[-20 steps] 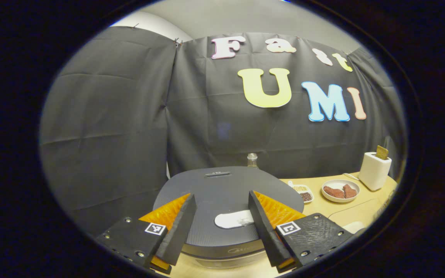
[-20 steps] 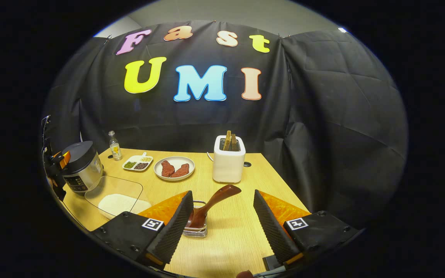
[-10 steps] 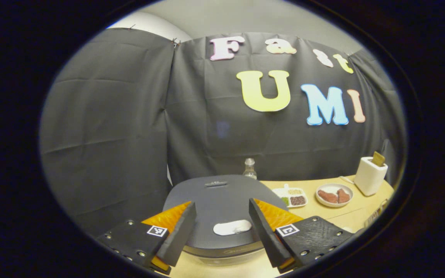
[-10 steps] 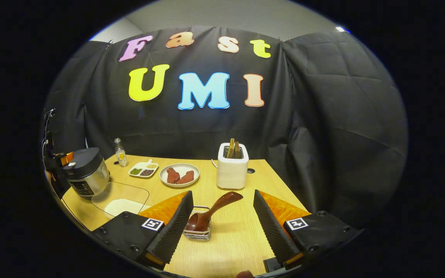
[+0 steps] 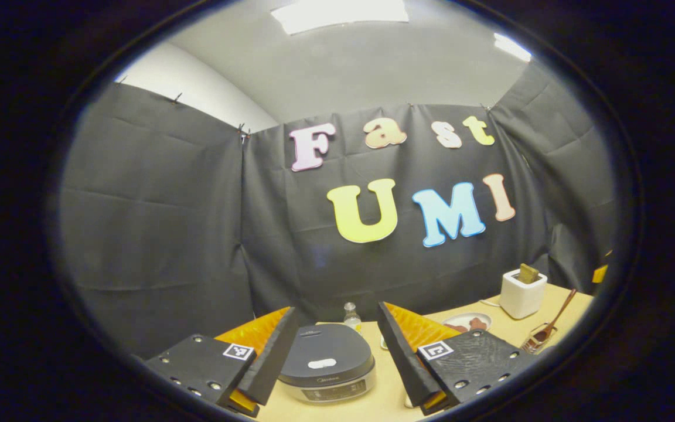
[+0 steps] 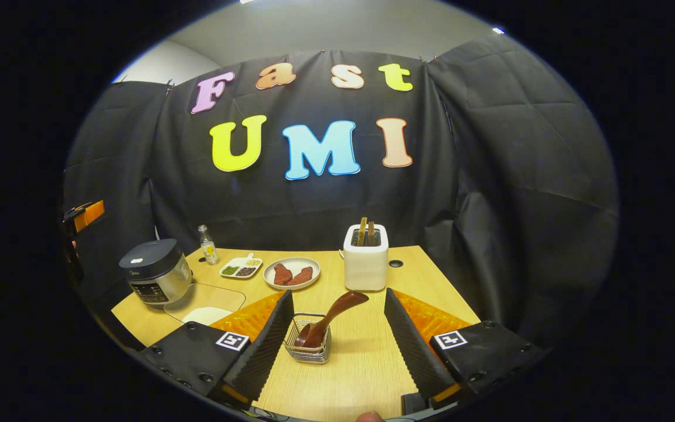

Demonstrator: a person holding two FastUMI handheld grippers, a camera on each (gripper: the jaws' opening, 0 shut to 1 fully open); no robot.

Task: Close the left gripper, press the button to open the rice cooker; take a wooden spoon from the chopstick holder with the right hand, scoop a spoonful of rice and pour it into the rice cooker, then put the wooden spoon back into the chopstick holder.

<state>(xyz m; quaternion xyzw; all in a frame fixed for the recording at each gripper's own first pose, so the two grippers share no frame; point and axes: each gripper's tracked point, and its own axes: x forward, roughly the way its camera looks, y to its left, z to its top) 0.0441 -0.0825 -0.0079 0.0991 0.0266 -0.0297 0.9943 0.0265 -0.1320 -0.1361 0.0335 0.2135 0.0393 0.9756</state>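
Wood-grain table carries everything in the right gripper view. The right gripper hangs with its fingers spread wide and holds nothing; between them, farther off, stands the wire chopstick holder with the wooden spoon leaning out of it (bowl down, handle tilted up to the right). The rice cooker sits at the table's left end, lid down, with a clear tray of rice just beside it. A plate, a divided dish, a small bottle and a white toaster stand behind.

In the left gripper view, the left gripper is likewise parted and empty, well above the rice cooker.
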